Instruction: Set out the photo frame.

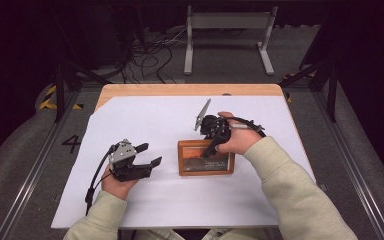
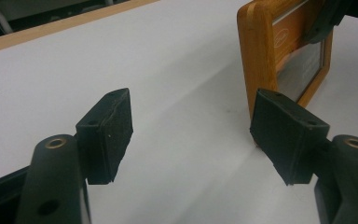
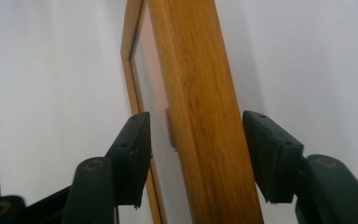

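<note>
Currently, a wooden picture frame (image 1: 205, 157) stands on the white paper sheet (image 1: 150, 200) that covers the wooden table (image 1: 180, 90), right of centre and nearer the person's edge. Its glazed front, showing an orange-toned picture, faces the person.

Right gripper (image 1: 214, 145): held in the right hand (image 1: 237, 137), it reaches down over the frame's top edge from behind. In the right gripper view (image 3: 193, 154) its jaws stand wide apart and straddle the frame's top rail (image 3: 200, 116), one pad on the glass side and one on the rear side. A gap shows between each pad and the wood, so the jaws are not clamped on the frame.

Left gripper (image 1: 149, 155): held in the left hand (image 1: 117, 185), it lies low over the paper just left of the frame, jaws pointing toward it. In the left gripper view (image 2: 193, 135) the jaws are spread wide with nothing between them. The frame's left upright (image 2: 256, 56) rises just beyond the right-hand pad (image 2: 286, 135); whether pad and wood touch cannot be told.

A cable (image 1: 94, 182) trails from the left gripper toward the person. A grey metal stand (image 1: 228, 22) sits on the floor beyond the table.
</note>
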The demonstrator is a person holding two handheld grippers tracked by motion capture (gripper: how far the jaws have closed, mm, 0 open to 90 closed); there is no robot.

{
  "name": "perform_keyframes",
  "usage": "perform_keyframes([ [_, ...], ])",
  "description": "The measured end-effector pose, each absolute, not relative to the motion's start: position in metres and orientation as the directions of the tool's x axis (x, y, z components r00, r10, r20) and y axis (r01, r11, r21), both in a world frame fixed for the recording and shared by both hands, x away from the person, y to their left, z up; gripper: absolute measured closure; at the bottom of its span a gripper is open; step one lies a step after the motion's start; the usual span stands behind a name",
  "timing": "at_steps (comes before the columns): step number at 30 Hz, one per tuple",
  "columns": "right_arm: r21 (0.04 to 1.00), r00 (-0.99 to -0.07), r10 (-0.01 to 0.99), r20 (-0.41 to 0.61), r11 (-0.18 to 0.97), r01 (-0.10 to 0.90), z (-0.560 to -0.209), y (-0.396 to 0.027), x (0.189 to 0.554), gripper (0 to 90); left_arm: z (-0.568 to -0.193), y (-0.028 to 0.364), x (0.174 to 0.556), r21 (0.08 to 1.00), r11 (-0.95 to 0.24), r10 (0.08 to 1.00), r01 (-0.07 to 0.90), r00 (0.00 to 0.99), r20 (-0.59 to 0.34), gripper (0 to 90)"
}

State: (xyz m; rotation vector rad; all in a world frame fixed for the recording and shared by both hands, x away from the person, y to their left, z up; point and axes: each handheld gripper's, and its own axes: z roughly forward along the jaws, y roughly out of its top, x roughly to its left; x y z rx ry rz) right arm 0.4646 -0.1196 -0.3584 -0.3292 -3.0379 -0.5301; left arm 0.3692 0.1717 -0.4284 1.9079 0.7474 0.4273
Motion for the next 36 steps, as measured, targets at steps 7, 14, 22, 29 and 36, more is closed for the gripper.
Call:
perform_keyframes([
  [7, 0.478, -0.963, 0.271, 0.015, 0.844, 0.245, -0.344, -0.144, 0.453, 36.8, -0.428, 0.17, 0.369, 0.896, -0.306, 0.666, 0.321, 0.745, -0.04, 29.7],
  [14, 0.574, -0.936, 0.352, -0.028, 0.772, 0.273, -0.334, -0.178, 0.435, 31.2, -0.425, 0.172, 0.364, 0.891, -0.314, 0.663, 0.329, 0.747, -0.042, 28.6],
  [22, 0.649, -0.884, 0.464, -0.052, 0.689, 0.323, -0.331, -0.224, 0.415, 22.5, -0.424, 0.179, 0.359, 0.893, -0.305, 0.666, 0.33, 0.744, -0.048, 28.1],
  [29, 0.722, -0.823, 0.567, -0.037, 0.584, 0.37, -0.344, -0.266, 0.391, 15.1, -0.424, 0.184, 0.356, 0.894, -0.296, 0.67, 0.337, 0.741, -0.057, 28.0],
  [36, 0.81, -0.738, 0.675, 0.008, 0.428, 0.4, -0.367, -0.309, 0.368, 14.6, -0.422, 0.189, 0.35, 0.901, -0.278, 0.68, 0.333, 0.731, -0.061, 28.0],
])
